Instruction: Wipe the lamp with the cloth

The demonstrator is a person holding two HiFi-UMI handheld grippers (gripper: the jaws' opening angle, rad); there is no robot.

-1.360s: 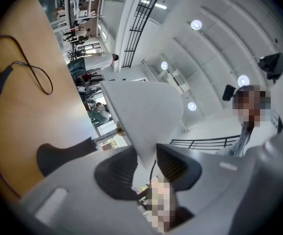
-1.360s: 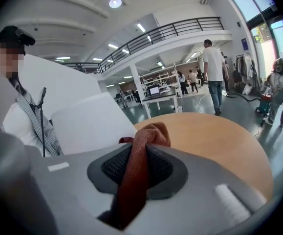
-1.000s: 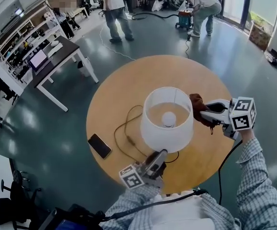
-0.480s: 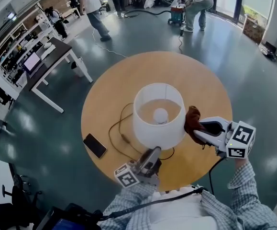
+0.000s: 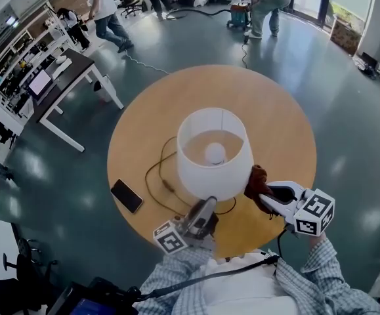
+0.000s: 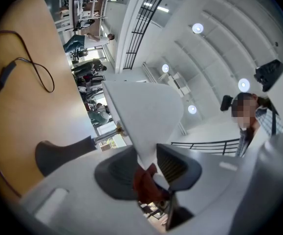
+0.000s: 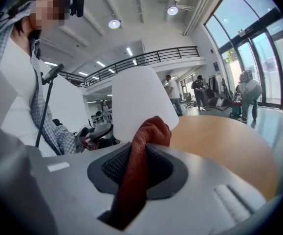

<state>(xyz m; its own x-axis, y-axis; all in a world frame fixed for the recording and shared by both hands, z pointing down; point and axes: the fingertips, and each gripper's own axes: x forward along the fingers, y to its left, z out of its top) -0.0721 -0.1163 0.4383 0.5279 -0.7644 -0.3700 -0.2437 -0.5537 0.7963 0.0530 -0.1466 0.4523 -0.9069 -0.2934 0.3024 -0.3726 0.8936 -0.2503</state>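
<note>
A lamp with a white shade (image 5: 214,153) stands mid-way on the round wooden table (image 5: 275,110). My left gripper (image 5: 207,204) reaches up from the near side, and its jaws clamp the shade's lower rim. In the left gripper view the shade's wall (image 6: 141,111) runs down between the pads. My right gripper (image 5: 263,192) is shut on a dark red cloth (image 5: 256,179), which lies against the shade's lower right side. The right gripper view shows the cloth (image 7: 139,165) bunched between the pads, with the shade (image 7: 139,99) just beyond.
A black phone (image 5: 126,195) lies near the table's left edge. The lamp's cord (image 5: 160,176) loops between the phone and the lamp. A white desk (image 5: 65,77) stands on the floor at the far left. People stand and crouch at the back.
My right gripper has carried the cloth down and toward me along the shade's right side. The left gripper has kept its hold on the rim.
</note>
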